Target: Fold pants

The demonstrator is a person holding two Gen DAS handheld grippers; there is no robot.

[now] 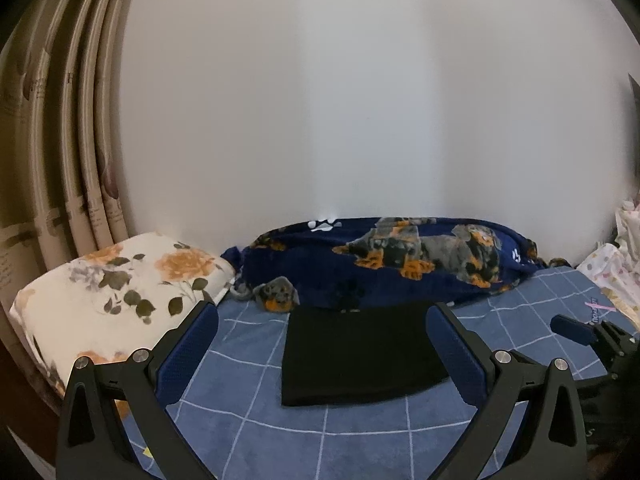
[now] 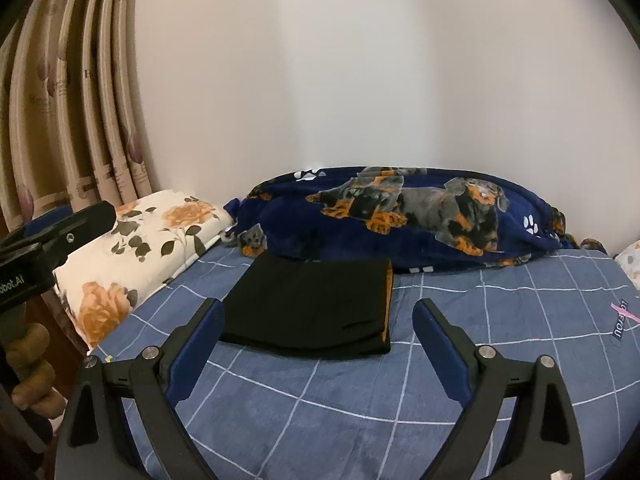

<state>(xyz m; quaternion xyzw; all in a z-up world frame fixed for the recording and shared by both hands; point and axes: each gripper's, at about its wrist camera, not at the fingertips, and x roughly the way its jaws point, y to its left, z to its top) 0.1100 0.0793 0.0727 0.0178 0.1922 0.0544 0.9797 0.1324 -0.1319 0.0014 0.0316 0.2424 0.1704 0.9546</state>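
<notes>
The pants (image 2: pixel 308 312) lie folded on the bed (image 2: pixel 360 420), clear of both grippers (image 1: pixel 320 344) (image 2: pixel 316 340), fingers wide apart and empty; a careless brush could undo the fold.

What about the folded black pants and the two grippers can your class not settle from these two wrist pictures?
- Pants: layer count hidden, fabric too dark in both views.
- Pants' far edge: left wrist view, merges with the dog blanket.
- Left gripper and right gripper: handles cut off by the bottom edge.
</notes>
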